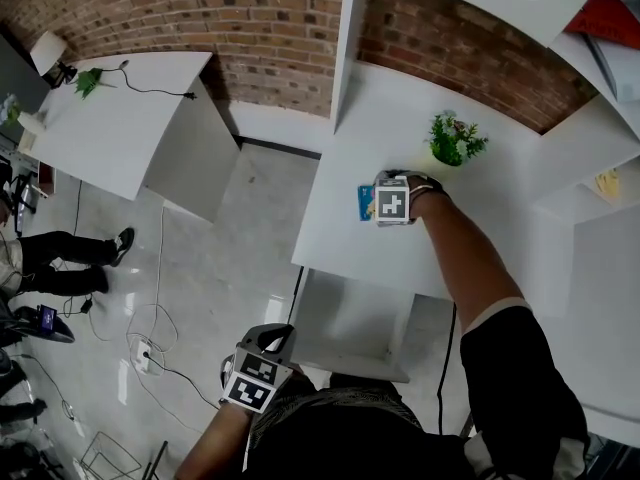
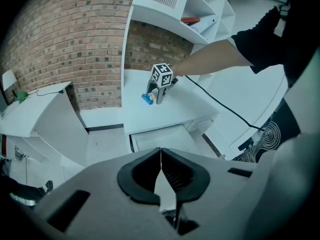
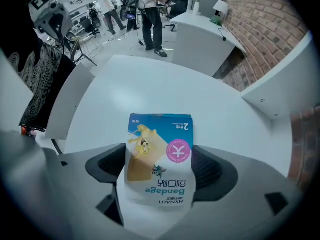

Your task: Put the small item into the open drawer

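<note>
Now the person's right arm reaches straight out across the smooth white bench [image 3: 150, 89], bare forearm below a black sleeve. The right tool [image 3: 160, 151] rests low over the bench with its dark ribbed pads [image 3: 107, 166] spread wide. The flat blue-and-white cardboard bandage box [image 3: 159, 134] lies on the bench between them, its glossy face printed with a round pink mark. The left tool [image 2: 161, 156] hangs close to the body, its black curved pads pressed together on nothing. Below and ahead of it sits the open white drawer [image 2: 160, 139], shallow and rectangular. A small leafy green plant in a pot [image 1: 455, 140] stands just beyond the right tool. A thin black cable [image 2: 220, 105] trails off the bench edge behind that tool. A rough red-brick wall [image 1: 250, 18] rises past both tools.
</note>
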`<state>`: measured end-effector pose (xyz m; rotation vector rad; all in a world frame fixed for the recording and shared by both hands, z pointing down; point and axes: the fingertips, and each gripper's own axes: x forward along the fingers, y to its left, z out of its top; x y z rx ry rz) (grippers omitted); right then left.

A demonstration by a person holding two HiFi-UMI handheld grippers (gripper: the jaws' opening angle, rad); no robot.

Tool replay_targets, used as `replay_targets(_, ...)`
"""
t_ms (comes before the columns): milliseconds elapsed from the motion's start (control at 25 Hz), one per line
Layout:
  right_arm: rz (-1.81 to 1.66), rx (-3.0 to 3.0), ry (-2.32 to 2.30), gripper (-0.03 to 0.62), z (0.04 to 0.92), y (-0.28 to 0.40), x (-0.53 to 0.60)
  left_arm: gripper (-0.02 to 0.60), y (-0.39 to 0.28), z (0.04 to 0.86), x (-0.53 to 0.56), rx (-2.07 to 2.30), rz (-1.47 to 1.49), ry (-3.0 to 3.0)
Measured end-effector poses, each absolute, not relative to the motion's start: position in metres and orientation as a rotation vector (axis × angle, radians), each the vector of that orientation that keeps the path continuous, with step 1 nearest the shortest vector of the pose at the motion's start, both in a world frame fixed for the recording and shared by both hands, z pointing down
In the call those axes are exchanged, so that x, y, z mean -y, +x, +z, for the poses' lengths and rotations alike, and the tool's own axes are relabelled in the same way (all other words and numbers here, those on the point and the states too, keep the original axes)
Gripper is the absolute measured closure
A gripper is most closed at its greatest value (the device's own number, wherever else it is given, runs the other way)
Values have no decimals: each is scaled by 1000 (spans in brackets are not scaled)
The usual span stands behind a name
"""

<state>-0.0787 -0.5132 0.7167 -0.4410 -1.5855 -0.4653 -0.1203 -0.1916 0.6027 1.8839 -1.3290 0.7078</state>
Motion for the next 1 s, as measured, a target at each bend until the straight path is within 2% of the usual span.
replay_targets(520,-449,1579,-377,191,708,-72,513,563,-119,600,204,1293,707,1930)
replay_targets(1000,-307,1756,-153,191,656,-54,493,563,-105,585,224,1229,701,2047)
